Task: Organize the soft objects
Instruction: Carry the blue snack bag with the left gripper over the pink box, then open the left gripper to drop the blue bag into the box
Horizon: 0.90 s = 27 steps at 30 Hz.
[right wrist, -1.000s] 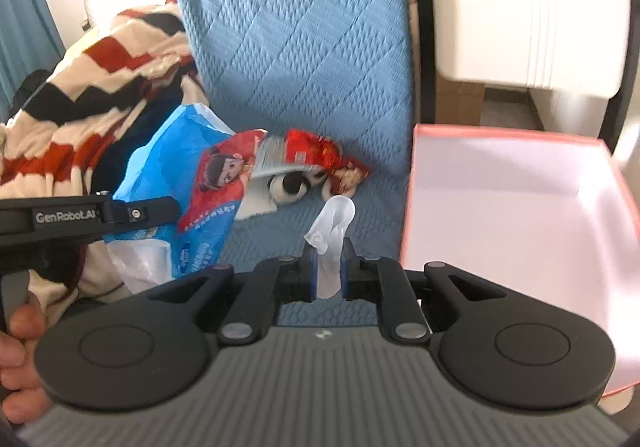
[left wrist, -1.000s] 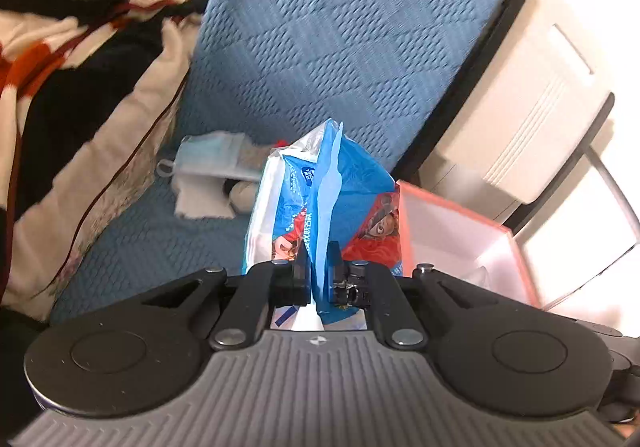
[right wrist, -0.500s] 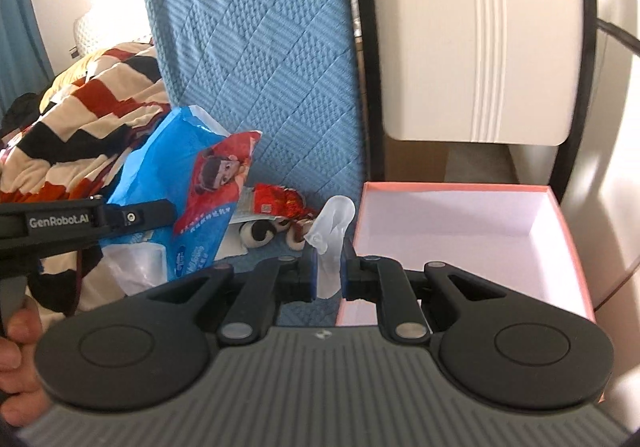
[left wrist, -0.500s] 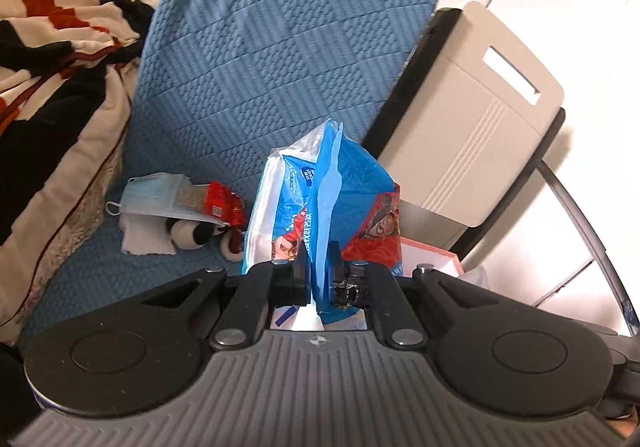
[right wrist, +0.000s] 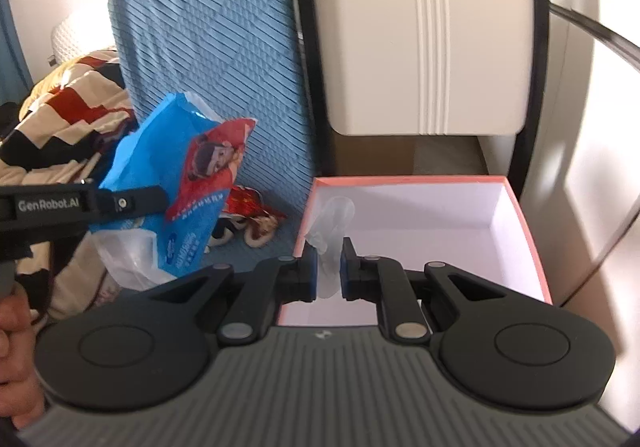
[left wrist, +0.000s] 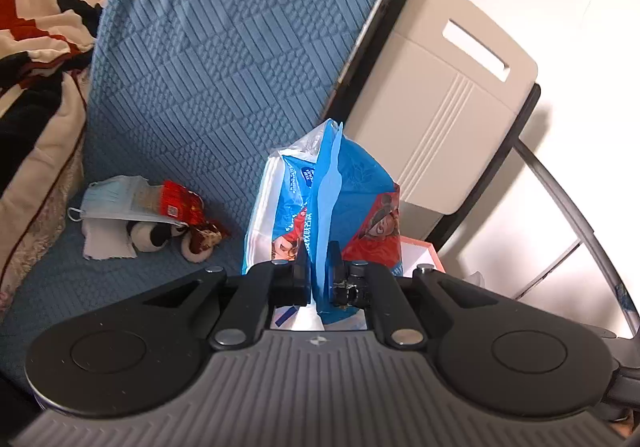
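- the blue quilted fabric seat [left wrist: 224, 59] fills most of my left wrist view, its backrest upright; beside it stands a cream plastic panel with a slot handle [left wrist: 448, 99].
- a red, black and cream zigzag blanket [left wrist: 36, 23] is bunched up at the seat's left edge.
- on my right wrist view an open box with a coral-pink rim and white inside [right wrist: 532, 231] sits just beside the seat.
- my left gripper [left wrist: 319, 279] has its jaws clamped on a soft blue plastic pack of tissues with a red cartoon panel [left wrist: 352, 199]; it hangs in the air above the seat cushion, crinkled, clear film showing at one end.
- on the cushion lies a small heap: a pale blue face mask [left wrist: 116, 199], a red snack wrapper [left wrist: 180, 203], a small black-and-white plush toy [left wrist: 154, 237].
- my right gripper [right wrist: 329, 275] has its jaws pinched on a thin, clear, crumpled plastic piece [right wrist: 334, 219], held over the box's near left corner.
- a hand [right wrist: 16, 351] grips the left tool's handle.
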Each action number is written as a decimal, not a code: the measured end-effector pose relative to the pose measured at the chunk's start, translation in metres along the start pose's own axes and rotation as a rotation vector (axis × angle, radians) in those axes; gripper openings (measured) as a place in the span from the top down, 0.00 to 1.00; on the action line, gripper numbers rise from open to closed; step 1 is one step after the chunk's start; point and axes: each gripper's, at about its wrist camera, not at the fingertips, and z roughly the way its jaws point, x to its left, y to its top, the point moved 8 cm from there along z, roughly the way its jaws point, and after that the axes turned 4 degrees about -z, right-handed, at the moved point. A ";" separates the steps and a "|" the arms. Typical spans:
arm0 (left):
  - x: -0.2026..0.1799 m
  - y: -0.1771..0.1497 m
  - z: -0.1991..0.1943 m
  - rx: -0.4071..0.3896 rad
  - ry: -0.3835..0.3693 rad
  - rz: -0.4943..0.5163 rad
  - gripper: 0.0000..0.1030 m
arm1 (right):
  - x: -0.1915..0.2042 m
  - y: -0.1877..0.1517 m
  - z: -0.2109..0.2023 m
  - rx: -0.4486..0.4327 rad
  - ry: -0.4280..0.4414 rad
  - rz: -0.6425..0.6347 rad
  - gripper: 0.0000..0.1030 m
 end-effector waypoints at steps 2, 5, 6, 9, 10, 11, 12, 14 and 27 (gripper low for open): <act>-0.006 -0.003 0.009 0.009 -0.002 0.008 0.92 | -0.009 -0.004 0.003 0.011 -0.003 0.006 0.86; -0.014 -0.007 0.024 0.027 -0.001 0.022 0.92 | -0.024 -0.011 0.012 0.030 -0.011 0.017 0.86; -0.016 -0.009 0.029 0.036 0.000 0.027 0.92 | -0.029 -0.013 0.016 0.037 -0.013 0.021 0.86; -0.020 -0.015 0.046 0.061 0.003 0.037 0.92 | -0.045 -0.023 0.026 0.060 -0.025 0.035 0.86; -0.021 -0.018 0.052 0.072 0.005 0.040 0.92 | -0.051 -0.027 0.030 0.070 -0.027 0.042 0.86; -0.022 -0.021 0.059 0.083 0.008 0.043 0.92 | -0.057 -0.032 0.035 0.081 -0.029 0.049 0.86; -0.023 -0.024 0.065 0.093 0.011 0.044 0.92 | -0.062 -0.035 0.040 0.092 -0.031 0.056 0.86; -0.026 -0.033 0.079 0.117 0.017 0.050 0.92 | -0.072 -0.044 0.049 0.116 -0.035 0.070 0.86; -0.035 -0.084 0.151 0.256 0.050 0.084 0.92 | -0.119 -0.098 0.105 0.262 -0.048 0.158 0.86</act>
